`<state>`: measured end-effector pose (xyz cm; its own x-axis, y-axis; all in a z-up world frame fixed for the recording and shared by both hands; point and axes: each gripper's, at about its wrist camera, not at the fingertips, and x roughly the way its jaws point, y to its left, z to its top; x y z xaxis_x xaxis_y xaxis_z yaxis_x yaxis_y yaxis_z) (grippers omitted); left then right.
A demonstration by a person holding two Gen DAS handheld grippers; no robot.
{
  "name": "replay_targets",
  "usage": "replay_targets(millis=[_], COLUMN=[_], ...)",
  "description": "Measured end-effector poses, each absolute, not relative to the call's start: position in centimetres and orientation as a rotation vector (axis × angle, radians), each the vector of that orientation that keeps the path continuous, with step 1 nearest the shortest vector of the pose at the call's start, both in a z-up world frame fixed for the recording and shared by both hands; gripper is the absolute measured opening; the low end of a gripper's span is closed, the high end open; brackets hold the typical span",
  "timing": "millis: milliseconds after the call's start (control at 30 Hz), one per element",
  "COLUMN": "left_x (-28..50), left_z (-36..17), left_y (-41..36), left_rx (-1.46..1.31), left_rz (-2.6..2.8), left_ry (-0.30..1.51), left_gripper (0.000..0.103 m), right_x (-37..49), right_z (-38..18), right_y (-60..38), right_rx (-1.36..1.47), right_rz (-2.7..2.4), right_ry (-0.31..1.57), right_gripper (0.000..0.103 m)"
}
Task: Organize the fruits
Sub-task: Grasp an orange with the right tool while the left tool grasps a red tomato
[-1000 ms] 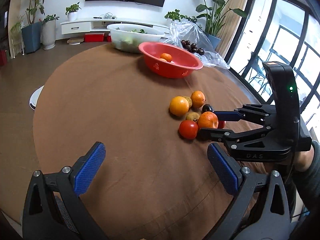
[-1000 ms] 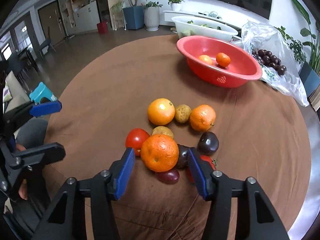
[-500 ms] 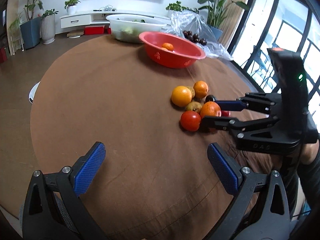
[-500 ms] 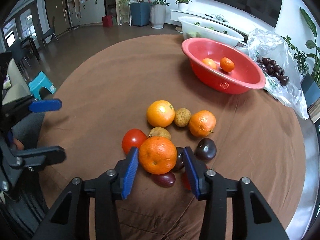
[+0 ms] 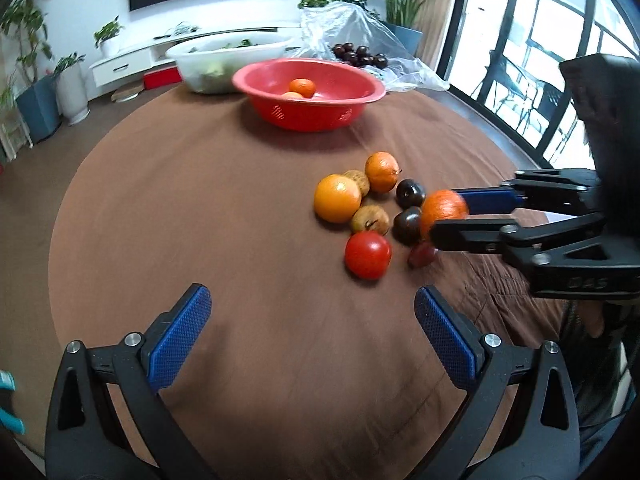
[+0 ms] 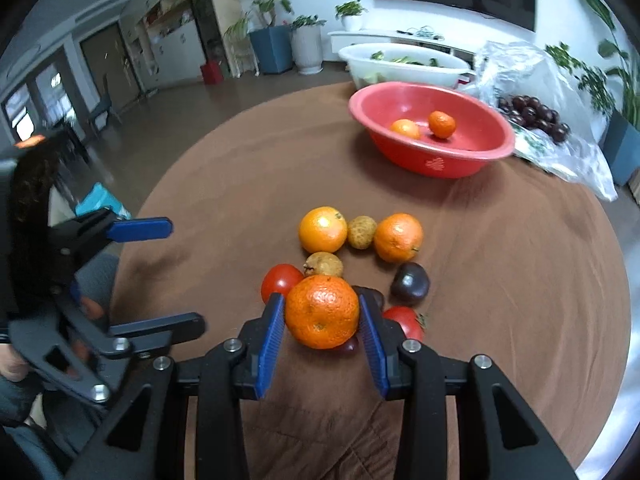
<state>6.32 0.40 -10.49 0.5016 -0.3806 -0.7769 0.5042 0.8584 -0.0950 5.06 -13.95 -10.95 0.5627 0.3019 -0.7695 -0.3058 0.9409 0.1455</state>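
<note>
My right gripper [image 6: 322, 314] is shut on an orange [image 6: 322, 311] and holds it just above the fruit pile; the held orange also shows in the left wrist view [image 5: 442, 210]. On the brown tablecloth lie two more oranges [image 6: 323, 229], a red tomato [image 6: 280, 282], brownish fruits [image 6: 361, 232] and dark plums [image 6: 410, 283]. A red bowl [image 6: 430, 162] at the far side holds two small oranges [image 6: 441, 124]. My left gripper [image 5: 312, 332] is open and empty, near the table's front edge, left of the pile.
A white basin [image 5: 224, 62] with greens stands behind the red bowl. A clear plastic bag [image 5: 400, 64] with dark plums lies at the far right. Plants, a TV stand and windows surround the round table [image 5: 180, 208].
My right gripper has closed on the orange and raised it slightly off the pile. The left gripper has stayed open and shifted a little.
</note>
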Motion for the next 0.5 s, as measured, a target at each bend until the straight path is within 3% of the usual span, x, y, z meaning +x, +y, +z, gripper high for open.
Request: replay_targets(millis=[367,433,500], left_x=[9.1,9.5,9.7], left_z=[-11.9,-12.1,-12.5], left_y=[-3.1,-3.6,-4.1], left_rx=[0.255,0.260,0.260], left_rz=[-0.634,-0.661,-0.687], left_ry=[0.912,0.919,0.934], left_gripper=[0.101,0.093,0.075], right_x=[2.8,2.6,2.3], right_z=[-10.0,-10.1,-10.2], right_y=[-18.2,-18.5,-18.8], right_rx=[0.141,0.148,0.158], right_rz=[0.298,0.290,0.286], right_ry=[0.859,0.855,0.854], right_gripper=[0.041,0.041,0.041])
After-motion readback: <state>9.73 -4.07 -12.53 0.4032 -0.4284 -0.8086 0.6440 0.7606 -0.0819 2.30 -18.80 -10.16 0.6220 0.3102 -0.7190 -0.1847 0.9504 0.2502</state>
